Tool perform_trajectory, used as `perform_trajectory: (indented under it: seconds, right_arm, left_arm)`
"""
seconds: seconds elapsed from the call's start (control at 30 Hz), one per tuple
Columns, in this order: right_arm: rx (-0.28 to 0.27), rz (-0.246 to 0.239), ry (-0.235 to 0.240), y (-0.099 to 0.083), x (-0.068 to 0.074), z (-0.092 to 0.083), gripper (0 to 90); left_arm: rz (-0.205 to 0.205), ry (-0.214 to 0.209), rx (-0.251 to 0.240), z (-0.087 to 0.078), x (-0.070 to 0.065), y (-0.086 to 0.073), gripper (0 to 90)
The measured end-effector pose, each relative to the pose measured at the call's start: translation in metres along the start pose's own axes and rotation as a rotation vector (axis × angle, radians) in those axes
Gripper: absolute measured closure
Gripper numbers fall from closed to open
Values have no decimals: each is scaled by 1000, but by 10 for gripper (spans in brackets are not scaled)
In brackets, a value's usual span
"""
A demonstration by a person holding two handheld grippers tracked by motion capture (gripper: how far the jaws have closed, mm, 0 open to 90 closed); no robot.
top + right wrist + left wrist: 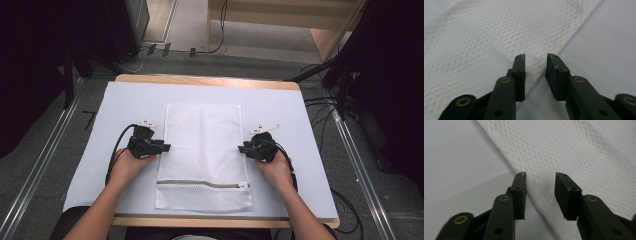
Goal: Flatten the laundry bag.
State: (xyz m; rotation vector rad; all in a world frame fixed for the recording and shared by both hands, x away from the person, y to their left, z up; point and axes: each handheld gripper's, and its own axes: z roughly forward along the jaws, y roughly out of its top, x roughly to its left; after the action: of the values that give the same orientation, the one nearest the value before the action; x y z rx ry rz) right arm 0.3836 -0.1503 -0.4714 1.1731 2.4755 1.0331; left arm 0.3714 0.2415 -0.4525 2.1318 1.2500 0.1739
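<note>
A: Where's the mesh bag (202,155) lying rn?

B: Flat on the table (295,125), centre, long axis running away from the person. Zip (200,184) is sitting across the near end.

A: And the grippers?

B: Left gripper (166,147) is sitting at the bag's left long edge, right gripper (242,148) at the right long edge, both abt midway along and pointing inward at each other. Neither's nearer; they're mirroring.

A: Jaws?

B: Both are standing apart, gripping nothing. In the left gripper view the bag edge (524,182) is running diagonally into the gap between the jaws; same in the right gripper view w/ the other edge (541,70).

A: So next move hinges on…?

B: Prob each one pinching its own side edge, since the cloth is lying straight ahead of the tips. Can't tell if the lower jaws are under the fabric yet.
</note>
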Motion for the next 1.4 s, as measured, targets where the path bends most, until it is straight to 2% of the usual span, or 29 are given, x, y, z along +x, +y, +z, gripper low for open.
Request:
perform_trajectory:
  seconds: [0.07, 0.1, 0.13, 0.2, 0.27, 0.4, 0.63, 0.83, 0.9, 0.97, 1.03, 1.1, 1.17, 1.27, 1.4]
  right_arm:
    - [5, 2, -7, 1, 1, 1, 771]
    - [9, 9, -3, 2, -1, 1, 813]
    - [20, 26, 21, 3, -2, 0, 873]
    - [22, 47, 51, 4, -4, 2, 893]
    - [46, 56, 54, 8, -5, 2, 897]
    - [45, 62, 44, 15, -9, 7, 898]
    - [13, 91, 46, 30, -13, 15, 896]
    - [2, 104, 53, 39, -16, 26, 895]
    - [-20, 100, 49, 42, -17, 28, 893]
    - [-12, 112, 52, 46, -19, 31, 892]
    - [-21, 103, 49, 48, -21, 33, 891]
    - [-11, 120, 58, 49, -22, 36, 869]
    - [-9, 123, 60, 48, -22, 35, 819]
    - [-12, 119, 69, 48, -21, 30, 749]
    - [-46, 109, 78, 47, -18, 19, 718]
  left_arm:
    - [1, 8, 6, 0, 0, 0, 741]
    - [-10, 5, 7, 1, 2, 0, 826]
    - [-16, -1, 7, 1, 2, 1, 859]
    - [-20, -20, 22, 1, 4, 3, 900]
    - [-25, -13, 18, 1, 6, 6, 900]
    - [-43, -7, 8, 1, 12, 13, 900]
    - [-60, 2, -24, -1, 24, 27, 900]
    - [-72, 13, -18, 0, 38, 37, 900]
    - [-93, 10, -32, 0, 45, 40, 900]
    - [-100, 9, -32, 1, 49, 41, 900]
    - [-119, -5, -43, 1, 53, 41, 900]
    - [-133, -5, -51, 0, 54, 40, 867]
    - [-136, -24, -57, -2, 54, 39, 818]
    - [-117, -36, -73, -8, 49, 40, 773]
    - [-100, -54, -67, -12, 44, 41, 698]
